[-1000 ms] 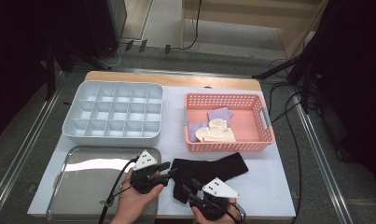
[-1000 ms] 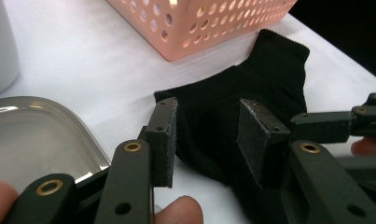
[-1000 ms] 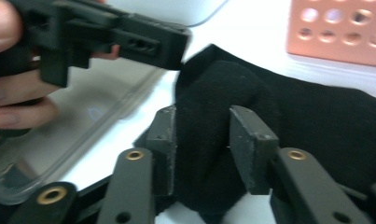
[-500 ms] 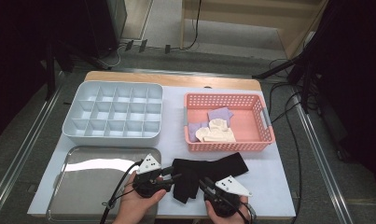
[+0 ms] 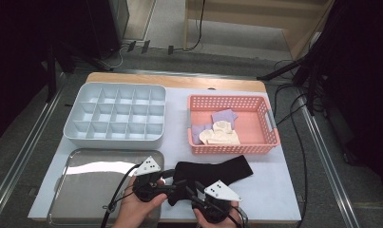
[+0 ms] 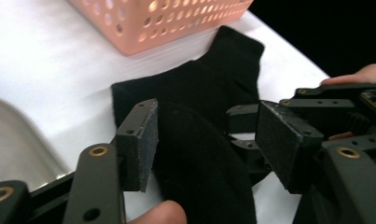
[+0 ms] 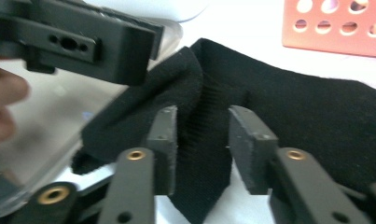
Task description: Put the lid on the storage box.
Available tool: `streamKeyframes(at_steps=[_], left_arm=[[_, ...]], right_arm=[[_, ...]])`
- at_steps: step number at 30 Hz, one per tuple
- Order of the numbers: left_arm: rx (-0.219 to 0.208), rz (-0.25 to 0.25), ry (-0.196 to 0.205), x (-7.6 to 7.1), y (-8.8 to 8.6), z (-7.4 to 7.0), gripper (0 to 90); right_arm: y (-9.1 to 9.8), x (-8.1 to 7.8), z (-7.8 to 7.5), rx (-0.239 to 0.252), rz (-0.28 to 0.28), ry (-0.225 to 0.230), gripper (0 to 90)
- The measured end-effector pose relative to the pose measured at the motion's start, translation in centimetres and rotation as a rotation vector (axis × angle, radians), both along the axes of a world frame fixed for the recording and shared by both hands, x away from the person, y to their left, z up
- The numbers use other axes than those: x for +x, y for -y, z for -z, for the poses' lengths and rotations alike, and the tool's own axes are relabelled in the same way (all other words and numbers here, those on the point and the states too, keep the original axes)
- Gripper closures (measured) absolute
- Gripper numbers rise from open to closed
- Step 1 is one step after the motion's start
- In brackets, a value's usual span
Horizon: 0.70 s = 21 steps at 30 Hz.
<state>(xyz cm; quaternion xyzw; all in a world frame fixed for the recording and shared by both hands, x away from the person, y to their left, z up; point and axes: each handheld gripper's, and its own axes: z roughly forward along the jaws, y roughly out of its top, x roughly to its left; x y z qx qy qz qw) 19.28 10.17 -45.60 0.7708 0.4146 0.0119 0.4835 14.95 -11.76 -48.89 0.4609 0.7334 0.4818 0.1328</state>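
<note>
Handling: black sock (image 5: pixel 213 173) on the white table (image 5: pixel 284 199), worked by both grippers at the near edge.

Sock position: lies at 6 o'clock of the pink basket (image 5: pixel 270 124), just beside its near wall, and at 3 o'clock of the steel tray (image 5: pixel 84 190). One end is bunched up between the two tools.

Sock long axis: runs from about 8 o'clock, at the grippers, to 2 o'clock, toward the basket's near right corner. The far end lies flat and free.

Left gripper (image 5: pixel 172 186): jaws apart and just been opening. In the left gripper view the sock (image 6: pixel 199 140) rises between the pads (image 6: pixel 146 140) with gaps on both sides, so nothing is clamped.

Right gripper (image 5: pixel 195 191): jaws apart, just been opening too. In the right gripper view a fold of sock (image 7: pixel 209 116) stands between the pads (image 7: pixel 244 144); they look clear of it, no pinch.

Key relation: the two tools meet at the sock's near, 8 o'clock end, the left coming in from 9 o'clock and the right from 5 o'clock. Both are about equally near; the rest of the sock stretches away toward 2 o'clock.

Judgement: the next grip likely needs one tool to close on the raised fold; a loose fold could slip out.

Other: grey compartment box (image 5: pixel 115 118) at 11 o'clock, untouched.
</note>
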Motion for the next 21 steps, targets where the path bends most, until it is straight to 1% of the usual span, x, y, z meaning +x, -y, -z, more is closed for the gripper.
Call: streamKeyframes(at_steps=[1,2,3,4,5,6,7,8,9,10,11,13,14,15,16,18,19,20,21], left_arm=[[0.008,0.002,-0.002,0.0,0.0,0.1,38.6],[0.013,0.004,-0.004,0.0,0.0,0.1,38.2],[0.02,0.011,-0.007,0.0,0.0,0.1,37.9],[0.021,0.018,-0.011,0.0,0.0,0.2,38.0],[0.033,0.019,-0.015,0.0,0.1,0.3,38.4],[0.039,0.019,-0.017,0.0,0.1,0.4,39.8],[0.046,0.02,-0.024,0.0,0.1,0.5,42.0],[0.047,0.017,-0.024,0.0,0.1,0.5,44.4],[0.055,0.014,-0.025,0.0,0.1,0.6,46.6],[0.055,0.015,-0.025,-0.1,0.1,0.6,49.7],[0.054,0.017,-0.022,-0.1,0.1,0.6,51.0],[0.045,0.011,-0.015,-0.1,0.0,0.4,51.1],[0.042,0.008,-0.015,-0.1,-0.1,0.3,51.0],[0.034,0.001,-0.015,0.0,-0.2,0.3,50.8],[0.036,0.002,-0.011,0.0,-0.3,0.2,50.6],[0.035,-0.005,-0.013,0.1,-0.5,0.3,50.5],[0.036,-0.008,-0.016,0.1,-0.5,0.3,50.5],[0.039,-0.009,-0.014,0.1,-0.5,0.3,50.4],[0.044,-0.009,-0.014,0.1,-0.5,0.4,50.4]], right_arm=[[0.0,-0.1,0.0,-0.02,0.018,0.008,55.2],[0.1,-0.1,0.0,-0.035,0.05,-0.002,53.7],[0.2,-0.2,0.0,-0.027,0.055,-0.007,53.8],[0.3,-0.2,0.1,-0.017,0.054,-0.027,57.4],[0.4,-0.2,0.2,-0.013,0.045,-0.038,60.4],[0.5,-0.1,0.4,-0.004,0.029,-0.063,65.5],[0.5,-0.1,0.5,0.004,0.02,-0.077,71.0],[0.5,0.0,0.6,0.01,0.004,-0.09,76.1],[0.5,0.0,0.6,0.013,-0.001,-0.094,79.5],[0.5,0.0,0.5,0.024,-0.007,-0.101,85.1],[0.6,0.1,0.4,0.032,-0.011,-0.104,86.4],[1.0,0.1,0.0,0.07,-0.019,-0.112,87.0],[1.5,0.2,-0.4,0.094,-0.026,-0.108,87.1],[1.8,0.2,-0.7,0.108,-0.024,-0.11,87.1],[2.4,0.3,-1.2,0.122,-0.021,-0.101,87.1],[3.8,0.5,-1.8,0.122,-0.008,-0.083,87.1],[4.4,0.6,-2.0,0.118,0.01,-0.08,87.0],[5.2,0.8,-1.9,0.106,0.032,-0.07,86.6],[5.6,0.9,-1.8,0.091,0.051,-0.069,85.2]])
